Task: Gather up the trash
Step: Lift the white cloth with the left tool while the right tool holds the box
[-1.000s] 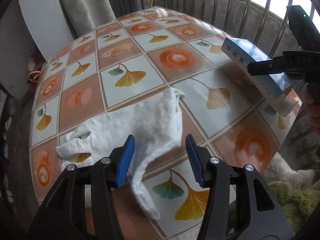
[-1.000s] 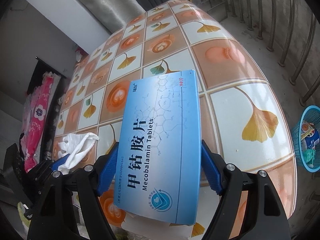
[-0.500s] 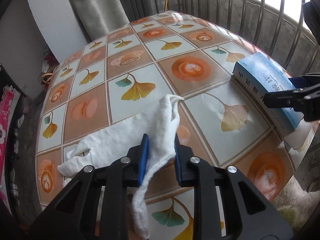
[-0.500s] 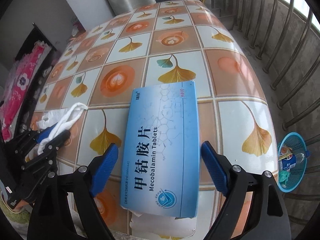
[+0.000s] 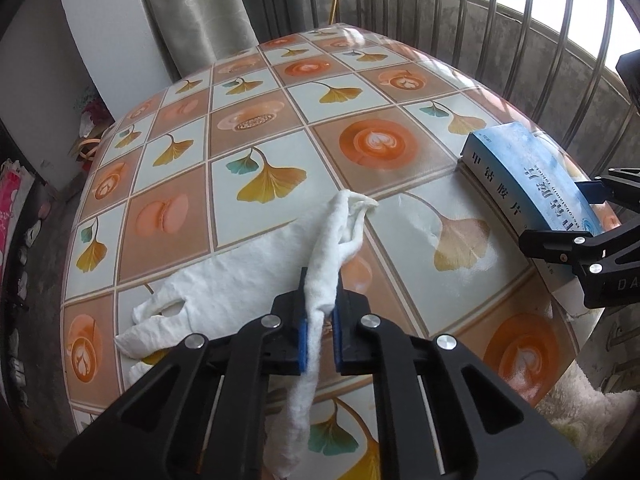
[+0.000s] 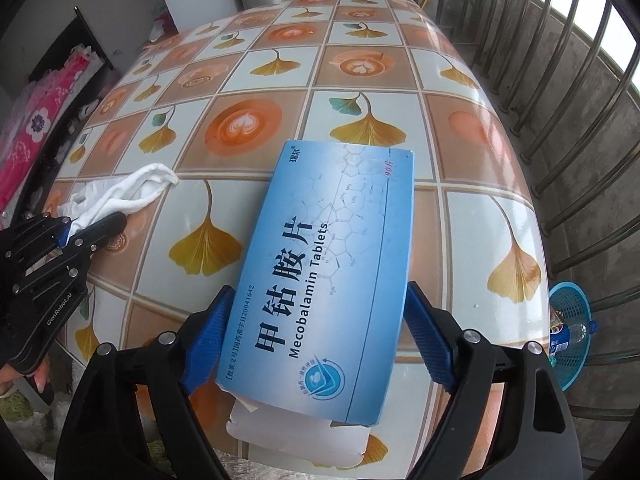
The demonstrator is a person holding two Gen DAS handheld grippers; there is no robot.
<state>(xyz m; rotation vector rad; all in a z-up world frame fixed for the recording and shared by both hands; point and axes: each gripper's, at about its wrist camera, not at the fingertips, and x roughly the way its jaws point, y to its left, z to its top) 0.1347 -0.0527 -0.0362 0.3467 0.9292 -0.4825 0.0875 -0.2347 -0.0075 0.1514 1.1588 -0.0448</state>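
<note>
A crumpled white tissue [image 5: 240, 280] lies on the leaf-patterned table [image 5: 260, 120], and a pinched fold of it rises between my left gripper's [image 5: 320, 292] blue pads. Those jaws are closing and press on the fold. A blue Mecobalamin tablet box [image 6: 336, 272] lies flat near the table's front right edge with its white end flap open. My right gripper [image 6: 319, 288] straddles the box, jaws closing, pads right at its long sides without clearly squeezing. From the left wrist the box [image 5: 528, 168] and right gripper [image 5: 556, 212] show at the far right.
A small blue basket [image 6: 568, 332] with bottles and wrappers stands on the floor beyond the table's right edge. Metal window bars [image 6: 560, 80] curve behind the table. A grey curtain [image 5: 200, 12] hangs at the back left. A fluffy rug [image 5: 580, 400] lies below the front edge.
My left jaws have closed from wide apart onto a fold of the tissue. The box, held up in my right gripper a second ago, now rests on the table, with the jaws standing slightly wider.
</note>
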